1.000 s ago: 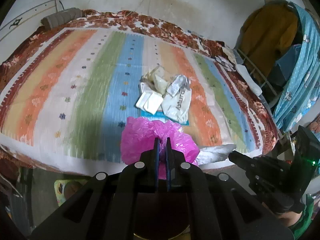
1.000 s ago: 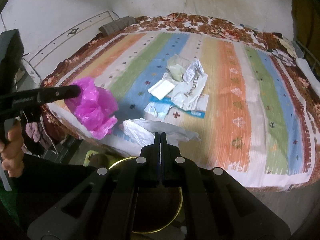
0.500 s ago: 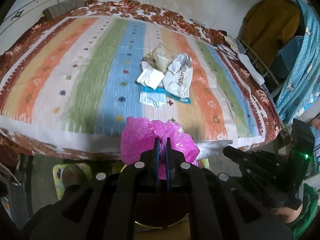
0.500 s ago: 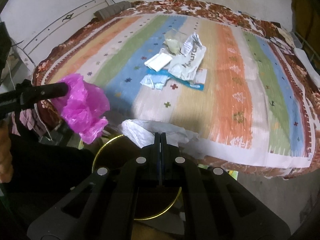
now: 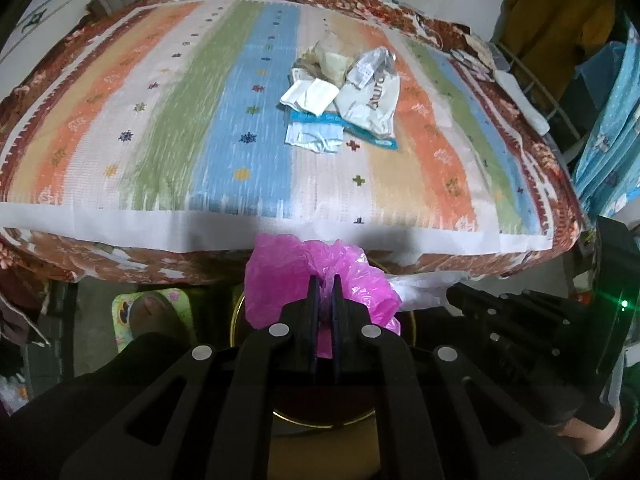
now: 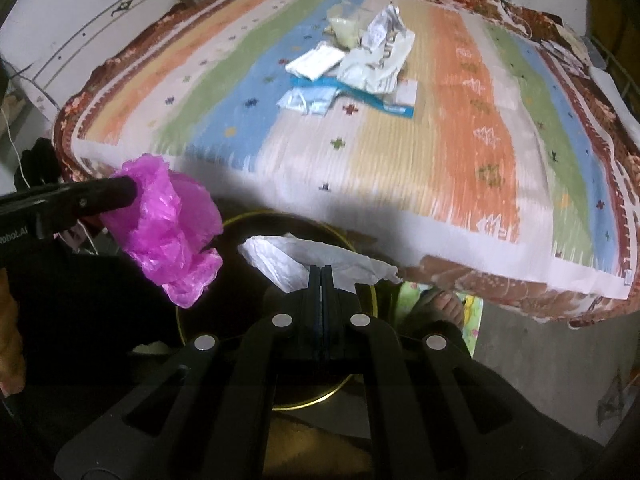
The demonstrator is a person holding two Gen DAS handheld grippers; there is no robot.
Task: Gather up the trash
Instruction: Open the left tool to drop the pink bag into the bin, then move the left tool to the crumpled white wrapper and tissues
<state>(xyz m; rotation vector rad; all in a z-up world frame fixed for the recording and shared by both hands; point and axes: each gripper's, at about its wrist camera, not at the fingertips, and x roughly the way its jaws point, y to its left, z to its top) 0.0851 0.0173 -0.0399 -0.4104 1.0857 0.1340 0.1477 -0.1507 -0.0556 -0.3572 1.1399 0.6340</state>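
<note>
My left gripper [image 5: 325, 280] is shut on a crumpled pink plastic bag [image 5: 288, 280], which hangs off its tips [image 6: 132, 192] in the right wrist view as well [image 6: 172, 236]. A white plastic bag [image 6: 304, 258] is pinched in my right gripper [image 6: 320, 270], which is shut on it; the same white bag [image 5: 420, 286] shows beside the pink one. Both bags hang over a round dark bin with a gold rim [image 6: 256, 216], just off the bed's near edge. A pile of white and blue wrappers [image 5: 344, 92] lies on the striped bedspread [image 5: 160, 120].
The bed's near edge [image 5: 280, 228] runs right behind the bin. A person's bare foot on a green patterned mat [image 5: 148, 312] stands left of the bin, and another foot [image 6: 440, 308] to its right. Hanging clothes and a rack [image 5: 560, 40] stand at the right.
Both grippers have sunk and tilted further down, coming back off the bed with their bags. The bin's gold rim now shows below them, and the wrapper pile lies farther off.
</note>
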